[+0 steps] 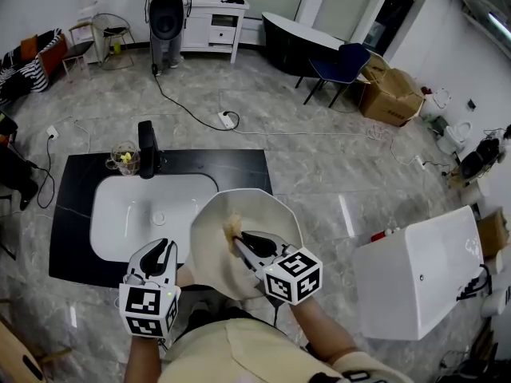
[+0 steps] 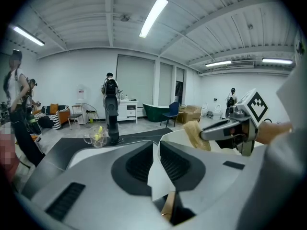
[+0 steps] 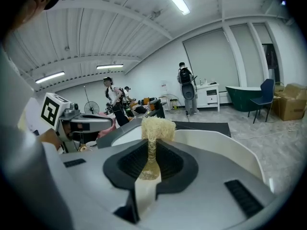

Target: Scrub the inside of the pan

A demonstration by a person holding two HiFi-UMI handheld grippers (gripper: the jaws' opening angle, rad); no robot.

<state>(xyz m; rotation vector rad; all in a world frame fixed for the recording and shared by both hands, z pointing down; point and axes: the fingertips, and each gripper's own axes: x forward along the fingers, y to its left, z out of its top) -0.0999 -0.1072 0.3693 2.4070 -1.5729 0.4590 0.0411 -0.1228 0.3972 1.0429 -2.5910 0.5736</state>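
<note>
**Pan clamped at the rim, scrubber inside: cover the whole bowl**

**Head view.** The pan (image 1: 209,250) hangs in the air at centre frame, its pale inside tilted up toward the person. It is over the near edge of the black bench (image 1: 72,214), with the white sink (image 1: 144,214) just to its left. The left tongs (image 1: 162,250) meet the pan's left edge from the lower left. The right tongs (image 1: 242,243) reach in from the lower right and set a straw-coloured scrubber (image 1: 232,228) against the inner surface, left of centre. Most of the inside lies to the right of and below the scrubber, so the strokes should probably travel that way in overlapping circles and end up along the wall.

**Left gripper view.** The left tongs are clenched on the pan's thin pale wall, 1 pad on each face. A brown piece shows low between them; I cannot tell what it is. This hold is narrow, so hard scrubbing far from it could swing the pan. It looks wiser to push toward the clamped edge and to rotate the pan with the wrist.

**Right gripper view.** The right tongs are clenched on the scrubber's lower part, and its fibrous head stands clear above the tips, with the pan rim curving at the right of the frame. The head is soft and will likely bend, so moderate pressure should keep the hard tips off the pan.
</note>
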